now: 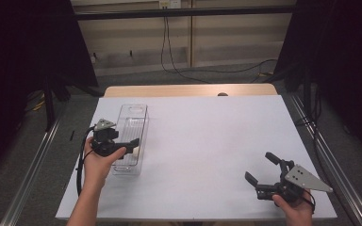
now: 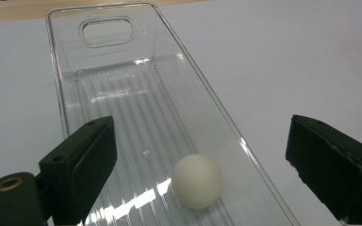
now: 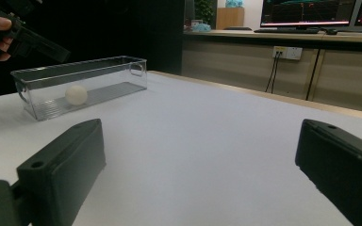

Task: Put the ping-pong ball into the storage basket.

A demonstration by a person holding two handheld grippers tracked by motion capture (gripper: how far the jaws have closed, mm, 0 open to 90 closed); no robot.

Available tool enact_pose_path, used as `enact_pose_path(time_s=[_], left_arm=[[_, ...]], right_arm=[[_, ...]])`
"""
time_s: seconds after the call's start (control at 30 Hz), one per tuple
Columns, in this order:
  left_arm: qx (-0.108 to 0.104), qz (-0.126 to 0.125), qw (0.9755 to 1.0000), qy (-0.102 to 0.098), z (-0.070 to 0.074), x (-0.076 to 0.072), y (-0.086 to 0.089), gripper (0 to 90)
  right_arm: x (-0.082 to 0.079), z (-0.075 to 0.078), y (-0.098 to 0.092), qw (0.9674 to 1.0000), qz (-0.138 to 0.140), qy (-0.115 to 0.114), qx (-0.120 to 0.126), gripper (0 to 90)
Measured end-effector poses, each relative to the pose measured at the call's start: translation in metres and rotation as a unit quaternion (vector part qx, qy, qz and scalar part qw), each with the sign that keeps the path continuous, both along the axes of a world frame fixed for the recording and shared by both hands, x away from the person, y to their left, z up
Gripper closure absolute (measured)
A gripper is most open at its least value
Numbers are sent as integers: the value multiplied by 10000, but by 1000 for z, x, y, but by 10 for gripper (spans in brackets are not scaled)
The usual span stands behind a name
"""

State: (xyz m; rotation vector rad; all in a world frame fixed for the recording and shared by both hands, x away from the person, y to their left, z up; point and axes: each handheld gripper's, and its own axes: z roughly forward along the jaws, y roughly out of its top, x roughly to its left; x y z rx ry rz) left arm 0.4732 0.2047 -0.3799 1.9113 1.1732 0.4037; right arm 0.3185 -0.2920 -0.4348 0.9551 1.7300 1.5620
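A clear plastic bin (image 1: 133, 113) lies lengthwise on the left of the white table. A white ball (image 2: 197, 181) rests on its ribbed floor near the end closest to me. My left gripper (image 1: 133, 145) hovers over that end and is open. In the left gripper view its jaws (image 2: 200, 136) stand wide apart, above the ball and clear of it. The right gripper view shows the ball (image 3: 76, 94) on the bin's floor (image 3: 99, 63). My right gripper (image 1: 261, 167) is open near the table's front right, with nothing between its fingers (image 3: 198, 141).
The white table top (image 1: 207, 141) stretches between the two grippers. A wooden strip (image 1: 188, 90) edges its far side. Metal rails (image 1: 320, 141) run along both sides, and dark curtains stand beyond them. Cables hang on the back wall.
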Motion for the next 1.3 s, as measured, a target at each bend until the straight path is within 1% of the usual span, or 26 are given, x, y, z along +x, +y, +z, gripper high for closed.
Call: enact_pose_path(time_s=[0.03,0.07,0.1,0.13,0.2,0.23,0.3,0.43,0.57,0.6,0.63,0.67,0.7,0.73,0.77,0.83,0.87,0.9,0.97,1.03,1.1,1.17,1.27,1.3], left_arm=[[-27,5,10000,-23,0,0,0,86],[24,-51,10000,-24,0,-1,1,85],[-46,14,10000,-62,0,-1,0,79],[-72,26,9999,-79,1,-2,0,72],[-99,-15,9999,-109,1,-3,0,65],[-62,-67,9999,-111,2,-3,1,60],[-105,-51,9998,-171,3,-5,0,53],[-17,-167,9995,-266,4,-7,-1,41],[-119,-199,9990,-370,4,-10,-1,36],[-141,-217,9990,-374,3,-11,0,36],[-136,-184,9991,-368,2,-11,0,36],[-93,-219,9990,-385,2,-11,0,36],[-105,-189,9990,-402,1,-12,0,36],[-153,-221,9988,-405,0,-13,1,36],[-198,-200,9987,-423,0,-13,1,36],[-180,-207,9985,-470,-1,-14,1,36],[-225,-222,9984,-471,-1,-15,1,36],[-179,-197,9984,-496,-1,-15,2,37],[-265,-192,9980,-541,-2,-16,1,37],[-245,-176,9979,-569,-2,-17,1,37],[-215,-213,9978,-591,-1,-18,2,36],[-276,-229,9975,-604,-1,-19,2,37],[-263,-206,9975,-621,-3,-21,1,37],[-300,-232,9974,-620,-4,-21,1,38]], right_arm=[[0,0,0,10000,4,0,6,17],[0,0,1,10000,-31,0,44,17],[0,0,0,10000,-4,-10,17,17],[0,0,0,10000,-13,4,29,17],[0,0,0,10000,-27,9,32,17],[0,0,0,10000,-27,3,28,17],[0,0,0,10000,-18,-15,20,17],[0,0,0,10000,-3,-2,23,17],[0,0,0,10000,-16,1,22,17],[0,0,0,10000,-24,0,27,17],[0,0,0,10000,-3,0,22,17],[0,0,0,10000,-4,5,26,17],[0,0,0,10000,-15,-4,22,17],[0,0,1,10000,-7,-15,30,17],[0,0,0,10000,3,-7,5,17],[0,0,0,10000,13,-1,3,17],[0,0,1,10000,-9,6,29,17],[0,0,0,10000,-5,3,22,17],[0,0,0,10000,0,-10,11,17],[0,0,0,10000,2,-5,16,17],[0,0,0,10000,7,-7,6,17],[0,0,1,10000,3,-4,11,17],[0,0,1,10000,15,-13,29,17],[0,0,1,10000,7,-20,25,17]])
